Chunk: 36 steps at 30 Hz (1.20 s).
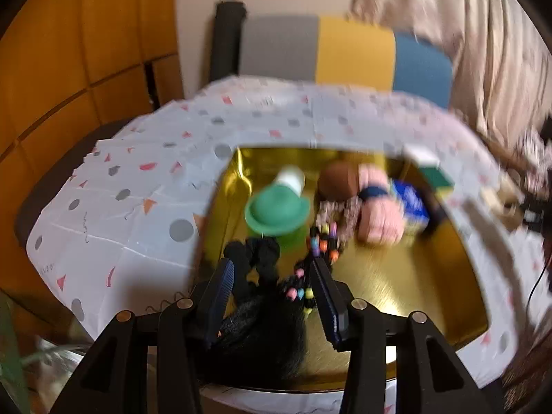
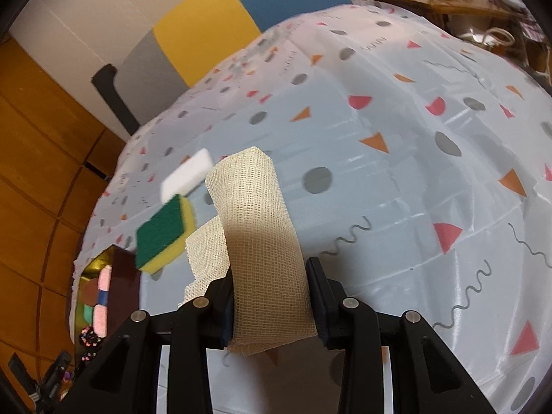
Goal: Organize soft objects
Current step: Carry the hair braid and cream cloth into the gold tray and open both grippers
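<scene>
In the left wrist view my left gripper point(image 1: 272, 276) hangs over the near end of a gold box point(image 1: 396, 276). Its fingers stand apart around a black hairpiece with coloured beads point(image 1: 269, 317); I cannot tell whether they press it. A black scrunchie point(image 1: 253, 253), a green hat toy point(image 1: 276, 212), a brown and pink plush point(image 1: 358, 193) and a blue item point(image 1: 412, 203) lie in the box. In the right wrist view my right gripper point(image 2: 270, 277) is shut on a beige gauze bandage roll point(image 2: 262, 241), held above the tablecloth. A green and yellow sponge point(image 2: 164, 234) and a white sponge point(image 2: 188, 174) lie ahead left.
The table wears a white cloth with grey dots and coloured triangles point(image 2: 396, 172). A chair back in grey, yellow and blue point(image 1: 345, 51) stands behind it. Wooden cabinets point(image 1: 69, 51) are on the left, a beige curtain point(image 1: 465, 34) on the right. The gold box shows at far left point(image 2: 103, 258).
</scene>
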{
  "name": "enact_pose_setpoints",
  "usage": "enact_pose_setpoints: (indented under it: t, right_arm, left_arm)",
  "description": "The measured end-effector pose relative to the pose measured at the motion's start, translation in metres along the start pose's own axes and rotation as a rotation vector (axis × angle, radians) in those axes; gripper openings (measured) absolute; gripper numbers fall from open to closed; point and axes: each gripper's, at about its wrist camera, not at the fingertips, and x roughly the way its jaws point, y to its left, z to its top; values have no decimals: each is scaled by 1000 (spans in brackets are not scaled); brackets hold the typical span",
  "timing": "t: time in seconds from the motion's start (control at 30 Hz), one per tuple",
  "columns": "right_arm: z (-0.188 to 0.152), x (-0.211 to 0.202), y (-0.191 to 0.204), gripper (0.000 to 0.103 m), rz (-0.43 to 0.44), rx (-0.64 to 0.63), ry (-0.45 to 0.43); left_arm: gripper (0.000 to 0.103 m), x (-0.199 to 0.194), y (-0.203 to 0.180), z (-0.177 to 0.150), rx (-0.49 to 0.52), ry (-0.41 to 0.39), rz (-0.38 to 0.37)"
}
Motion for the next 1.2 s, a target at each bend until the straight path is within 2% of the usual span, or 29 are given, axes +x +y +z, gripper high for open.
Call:
enact_pose_setpoints:
  t: [0.1,0.27,0.53,0.7,0.8,0.87,1.07,1.2]
  right_arm:
    - [-5,-10,9,36,67,-8,-23]
    - [-23,-24,33,36,177,-19,-32]
    - [-62,-32,89,37,311,-95,23]
    - [-87,-33,156,37,371,-258,70]
    - [-106,-29,195,37,365,-384,86]
    - [-123,-22,223,37,322,-489,90]
    - [-155,2,258,38,237,-640,130]
    - [-165,10,264,41,171,-709,132]
  left_arm:
    - [46,-11,8,2,-95,-63,-46]
    - [46,-22,8,4,-125,-133,-31]
    - [46,-21,1,0,-150,-119,-77]
    - [46,-21,-4,-1,-145,-117,-97]
    - [46,-22,-3,-2,-154,-116,-104]
    - [46,-22,-1,-3,-164,-116,-106]
    - [46,-19,7,-5,-199,-91,-97]
    - [46,-16,12,-7,-218,-71,-100]
